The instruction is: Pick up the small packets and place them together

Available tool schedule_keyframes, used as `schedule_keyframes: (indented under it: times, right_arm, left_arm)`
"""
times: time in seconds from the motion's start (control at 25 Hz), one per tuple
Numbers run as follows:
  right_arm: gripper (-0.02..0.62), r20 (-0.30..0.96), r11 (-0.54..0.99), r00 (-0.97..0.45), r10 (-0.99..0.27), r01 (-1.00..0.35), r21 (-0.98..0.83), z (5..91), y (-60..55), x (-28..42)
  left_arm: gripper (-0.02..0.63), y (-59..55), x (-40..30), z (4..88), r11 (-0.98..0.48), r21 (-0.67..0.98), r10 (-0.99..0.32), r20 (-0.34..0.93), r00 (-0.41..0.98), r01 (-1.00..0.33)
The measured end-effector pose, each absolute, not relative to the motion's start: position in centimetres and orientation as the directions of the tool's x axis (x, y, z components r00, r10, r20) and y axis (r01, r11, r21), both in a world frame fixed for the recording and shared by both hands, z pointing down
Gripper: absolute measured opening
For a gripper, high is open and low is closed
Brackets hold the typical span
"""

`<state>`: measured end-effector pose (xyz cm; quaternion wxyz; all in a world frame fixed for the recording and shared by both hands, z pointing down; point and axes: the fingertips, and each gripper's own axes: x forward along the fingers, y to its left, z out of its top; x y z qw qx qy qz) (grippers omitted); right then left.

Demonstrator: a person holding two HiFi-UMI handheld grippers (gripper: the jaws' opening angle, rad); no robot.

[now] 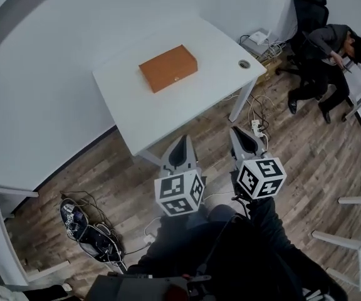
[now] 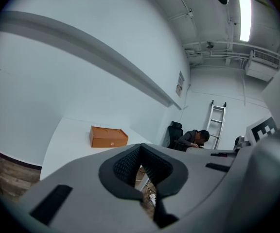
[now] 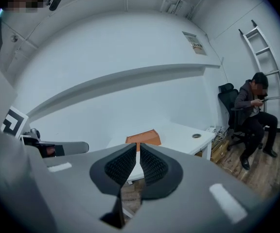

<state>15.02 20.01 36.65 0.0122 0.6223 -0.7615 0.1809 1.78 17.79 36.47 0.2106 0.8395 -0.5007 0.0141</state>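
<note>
Currently, no small packets show in any view. The only item on the counter [image 1: 187, 108] is an orange box [image 1: 168, 68], which lies toward the far-left part of the white top. Whether the packets sit inside or behind it cannot be told.

Gripper state:
- The left hand-held gripper [image 2: 140, 152] has its pads pressed together at the tips, with nothing between them.
- The right hand-held gripper [image 3: 137, 149] is likewise pressed together and empty (only a hairline slit shows between the ribbed pads).

Both are held side by side over the wooden floor [image 1: 293, 162], short of the near edge of the counter and pointing toward it. The task is judged to be at the approach stage, with nothing picked up yet.

Handling estimate: small packets are probably light, soft and thin-walled, with a smooth film that can slip or crumple.
- Take hold across the flat body or at a sealed edge.
- Spread the jaws before reaching in.
- Close gently so the contents are not crushed.
- If the packets are in the box, expect to steady it with one gripper while the other works.

A seated person [image 1: 331, 46] is well apart, at the right.
</note>
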Motion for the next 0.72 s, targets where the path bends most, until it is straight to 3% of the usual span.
schedule_keyframes:
  times: [0.32,0.72]
  right_arm:
    - [0.006,0.292,0.202,-0.269,-0.918,-0.95,-0.239,38.5,10.9,14.5]
    - [0.011,0.355,0.372,-0.425,-0.832,-0.904,-0.209,40.1,-4.4,14.8]
  left_arm:
    - [-0.002,9.5,-0.2,39.0,-0.309,0.359,-0.867,0.275,0.416,-0.881]
    - [-0.002,-3.1,-1.5,38.7,-0.135,0.339,-0.925,0.292,0.241,-0.931]
